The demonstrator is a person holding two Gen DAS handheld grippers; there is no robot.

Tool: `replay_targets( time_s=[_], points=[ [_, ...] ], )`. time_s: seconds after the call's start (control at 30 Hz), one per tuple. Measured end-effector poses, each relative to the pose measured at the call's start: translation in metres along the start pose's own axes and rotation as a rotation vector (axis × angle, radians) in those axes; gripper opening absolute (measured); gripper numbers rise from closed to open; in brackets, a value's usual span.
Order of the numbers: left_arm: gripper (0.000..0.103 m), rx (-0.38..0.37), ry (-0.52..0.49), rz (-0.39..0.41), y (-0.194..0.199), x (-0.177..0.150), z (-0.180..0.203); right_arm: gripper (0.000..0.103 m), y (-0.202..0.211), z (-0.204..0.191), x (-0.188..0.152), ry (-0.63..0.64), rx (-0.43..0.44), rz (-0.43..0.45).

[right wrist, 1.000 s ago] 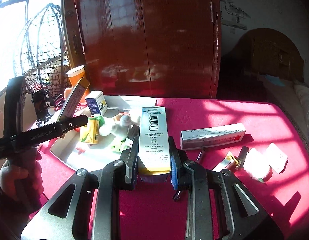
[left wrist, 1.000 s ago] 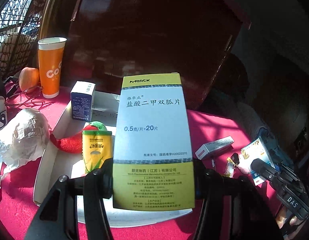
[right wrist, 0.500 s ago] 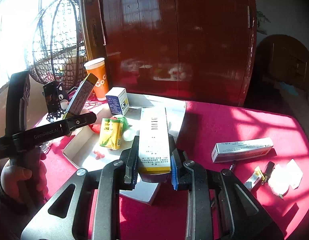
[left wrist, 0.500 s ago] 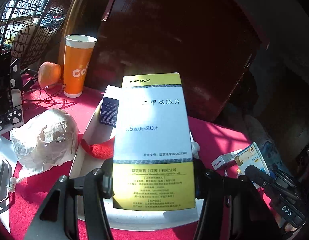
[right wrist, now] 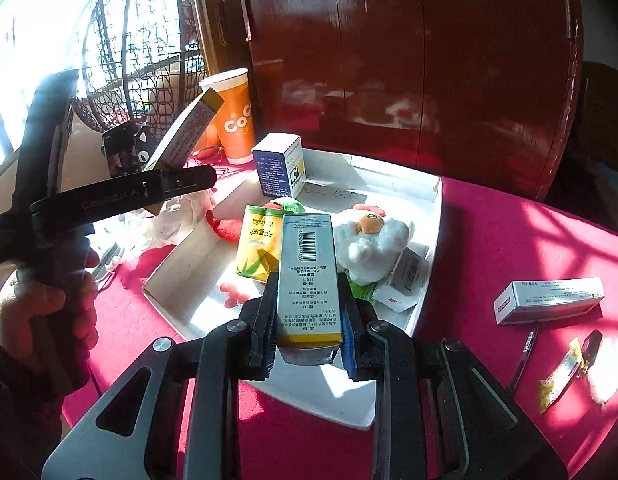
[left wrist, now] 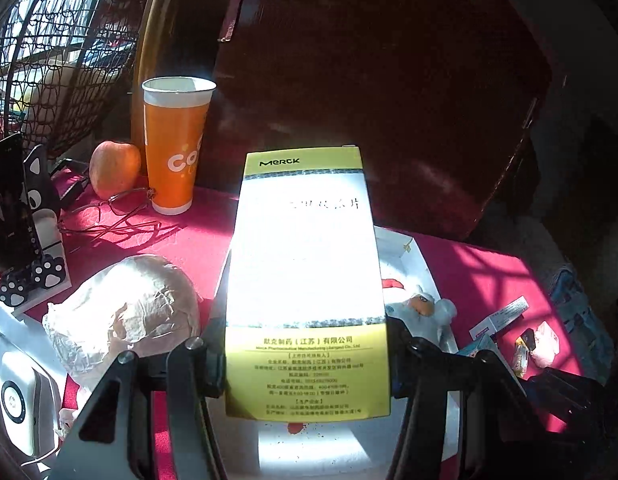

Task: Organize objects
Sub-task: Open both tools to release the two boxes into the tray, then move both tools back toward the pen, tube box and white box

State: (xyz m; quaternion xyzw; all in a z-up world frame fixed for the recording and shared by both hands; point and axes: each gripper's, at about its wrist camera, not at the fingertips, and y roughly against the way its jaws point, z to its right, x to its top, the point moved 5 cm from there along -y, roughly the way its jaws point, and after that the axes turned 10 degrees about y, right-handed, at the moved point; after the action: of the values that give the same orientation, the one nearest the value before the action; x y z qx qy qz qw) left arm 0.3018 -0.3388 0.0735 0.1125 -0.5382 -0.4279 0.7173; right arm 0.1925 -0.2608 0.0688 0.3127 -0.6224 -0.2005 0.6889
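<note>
Right wrist view puts my right gripper (right wrist: 309, 334) low over the near edge of the shallow white cardboard tray (right wrist: 435, 216), its fingers clamped narrow on a slim grey-and-yellow barcoded carton (right wrist: 307, 280) held flat, pointing into the tray. My left gripper (left wrist: 307, 364) pinches the lower sides of a tall yellow-and-white Merck medicine box (left wrist: 305, 280), upright, above the tray's left side. Inside the tray sit a small blue-and-white box (right wrist: 279, 170), a yellow corn-print drink carton (right wrist: 259, 248) and a fluffy white plush toy (right wrist: 371, 242). I judge the step in hand is setting both boxes down there. I'd lower the slim carton onto the bare near floor of the tray, short of the drink carton and plush, and let go only once it rests flat. A long white-and-red box (right wrist: 549, 300) waits on the red tablecloth (right wrist: 509, 240).
</note>
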Motion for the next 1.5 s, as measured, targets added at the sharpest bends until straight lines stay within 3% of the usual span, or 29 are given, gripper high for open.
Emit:
replay_targets(
  time_s=[0.2,0.37,0.4,0.43,0.47,0.5,0.53,0.63,0.77,0.9,1.1,1.27,1.37,1.5],
  points=[
    [0.056,0.036,-0.102,-0.065,-0.043,0.003,0.031,0.024,-0.021,-0.012,-0.004,0.010,-0.005,-0.039],
    [0.056,0.059,-0.112,-0.071,-0.055,0.000,0.038,0.025,-0.034,-0.014,-0.010,0.002,-0.025,-0.054],
    [0.063,0.062,-0.115,-0.057,-0.053,0.001,0.039,0.027,-0.035,-0.014,-0.010,0.007,-0.034,-0.052],
    [0.072,0.072,-0.119,-0.036,-0.050,0.001,0.039,0.038,-0.034,-0.014,-0.011,0.009,-0.044,-0.050],
    [0.096,0.079,-0.120,-0.013,-0.046,0.002,0.038,0.048,-0.033,-0.013,-0.011,0.005,-0.050,-0.046],
    [0.103,0.077,-0.115,0.012,-0.041,0.004,0.037,0.075,-0.031,-0.011,-0.012,-0.001,-0.057,-0.041],
    [0.103,0.081,-0.112,0.029,-0.036,0.006,0.035,0.092,-0.028,-0.009,-0.012,-0.006,-0.067,-0.032],
    [0.103,0.104,-0.102,0.049,-0.023,0.012,0.033,0.096,-0.017,-0.002,-0.012,-0.030,-0.097,-0.010],
    [0.103,0.051,-0.091,0.071,0.002,0.017,0.043,0.096,0.007,0.026,-0.017,-0.128,-0.125,0.040],
    [0.103,-0.074,-0.068,0.030,0.031,0.015,0.073,0.096,0.039,0.059,-0.034,-0.255,-0.144,0.077],
    [0.103,-0.469,-0.073,-0.157,0.105,-0.008,0.172,0.096,0.086,0.115,-0.076,-0.411,-0.216,0.094],
    [0.103,-0.687,-0.172,-0.263,0.180,-0.039,0.255,0.096,0.121,0.151,-0.108,-0.512,-0.279,0.112],
    [0.103,-0.781,-0.199,-0.340,0.212,-0.057,0.291,0.096,0.134,0.168,-0.125,-0.558,-0.304,0.113],
    [0.103,-0.838,-0.263,-0.345,0.241,-0.077,0.324,0.096,0.148,0.186,-0.141,-0.617,-0.316,0.124]
  ],
)
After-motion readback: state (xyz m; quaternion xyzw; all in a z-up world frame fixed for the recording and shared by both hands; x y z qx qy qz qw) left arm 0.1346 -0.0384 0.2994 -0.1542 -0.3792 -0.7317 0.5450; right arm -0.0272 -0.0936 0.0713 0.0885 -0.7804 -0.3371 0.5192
